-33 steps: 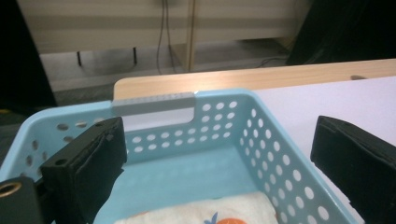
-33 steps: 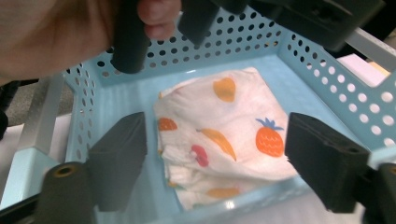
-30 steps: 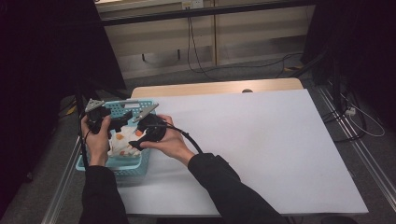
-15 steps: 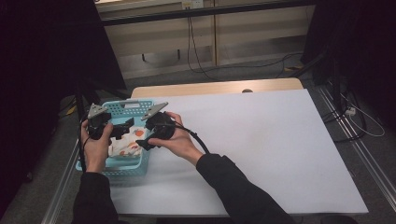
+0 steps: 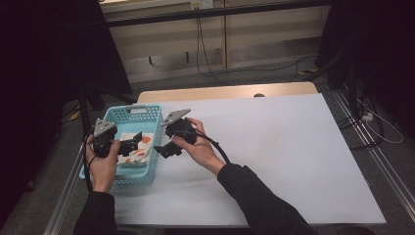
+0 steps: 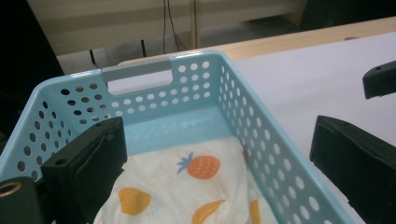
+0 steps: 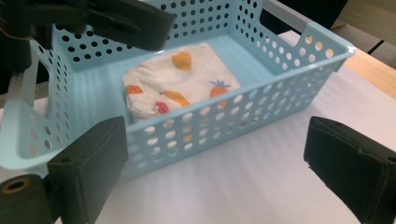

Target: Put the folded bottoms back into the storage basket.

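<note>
A white cloth (image 5: 139, 155) printed with fruit lies folded on the floor of a light blue perforated basket (image 5: 129, 108) at the table's left edge. My left gripper (image 5: 132, 144) hovers open over the basket's left half, nothing between its jaws. In the left gripper view the cloth (image 6: 187, 191) lies just below the left gripper (image 6: 219, 172). My right gripper (image 5: 164, 149) is open outside the basket's right wall. From the right gripper (image 7: 219, 172) I see the basket wall (image 7: 261, 93) and the cloth (image 7: 182, 79) behind it.
The basket stands on a white sheet (image 5: 274, 147) that covers the table, with bare room right of it. A wooden strip (image 5: 230, 91) runs along the far edge. Cables (image 5: 210, 58) lie on the floor beyond. Metal rails (image 5: 377, 156) flank the table.
The cloth, bunched between both grippers a second ago, now lies flat in the basket. The right gripper has drawn back right, out over the basket's wall; the left has moved away from the cloth.
</note>
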### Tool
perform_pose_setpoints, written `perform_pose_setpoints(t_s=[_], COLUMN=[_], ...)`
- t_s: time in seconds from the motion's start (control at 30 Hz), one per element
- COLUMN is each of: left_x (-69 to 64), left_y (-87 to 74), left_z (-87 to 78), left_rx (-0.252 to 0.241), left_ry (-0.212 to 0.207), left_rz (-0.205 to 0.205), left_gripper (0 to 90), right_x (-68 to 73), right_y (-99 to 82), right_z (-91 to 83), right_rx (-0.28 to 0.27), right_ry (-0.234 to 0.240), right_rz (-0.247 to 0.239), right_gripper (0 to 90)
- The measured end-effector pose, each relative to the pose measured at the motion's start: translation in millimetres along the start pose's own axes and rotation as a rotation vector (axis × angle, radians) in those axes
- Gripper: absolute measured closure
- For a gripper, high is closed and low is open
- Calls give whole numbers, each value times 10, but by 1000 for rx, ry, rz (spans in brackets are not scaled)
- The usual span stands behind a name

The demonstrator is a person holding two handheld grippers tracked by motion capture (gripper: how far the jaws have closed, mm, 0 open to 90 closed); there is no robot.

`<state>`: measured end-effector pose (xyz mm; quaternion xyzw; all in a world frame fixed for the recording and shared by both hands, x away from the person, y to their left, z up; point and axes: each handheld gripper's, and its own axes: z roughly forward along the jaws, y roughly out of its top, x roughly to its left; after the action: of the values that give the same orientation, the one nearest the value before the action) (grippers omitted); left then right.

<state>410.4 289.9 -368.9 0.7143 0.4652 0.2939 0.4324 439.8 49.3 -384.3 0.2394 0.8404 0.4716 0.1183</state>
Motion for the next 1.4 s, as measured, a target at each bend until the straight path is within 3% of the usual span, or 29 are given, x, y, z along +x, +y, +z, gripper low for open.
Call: perform_pose_setpoints(t_s=[0.2, 0.27, 0.4, 0.63, 0.97, 1.17, 1.23, 1.4], left_x=[-90, -131, -184, -342, -526, -667, -735, -841], left_y=[-55, -63, -95, -169, -268, -274, -265, -261], left_z=[-88, -125, -167, -208, -285, -309, -313, -301], left_rx=[-3, -5, -11, -21, -26, -17, -14, -19], left_ry=[-10, 23, -29, -73, -110, -137, -117, -171], left_rz=[21, 21, 15, 75, 95, 99, 119, 123], left_gripper=[41, 41, 41, 41, 41, 40, 37, 37], right_x=[5, 32, 70, 92, 100, 112, 104, 54], right_y=[-82, -107, -162, -288, -466, -565, -601, -674], right_z=[-63, -81, -129, -225, -403, -510, -550, -677], right_rx=[-17, -15, -40, -58, -72, -72, -72, -88], right_ry=[-15, -22, -31, -65, -84, -118, -123, -141], right_rz=[21, 20, 21, 28, 67, 70, 71, 90], right_gripper=[65, 67, 67, 64, 53, 52, 51, 51])
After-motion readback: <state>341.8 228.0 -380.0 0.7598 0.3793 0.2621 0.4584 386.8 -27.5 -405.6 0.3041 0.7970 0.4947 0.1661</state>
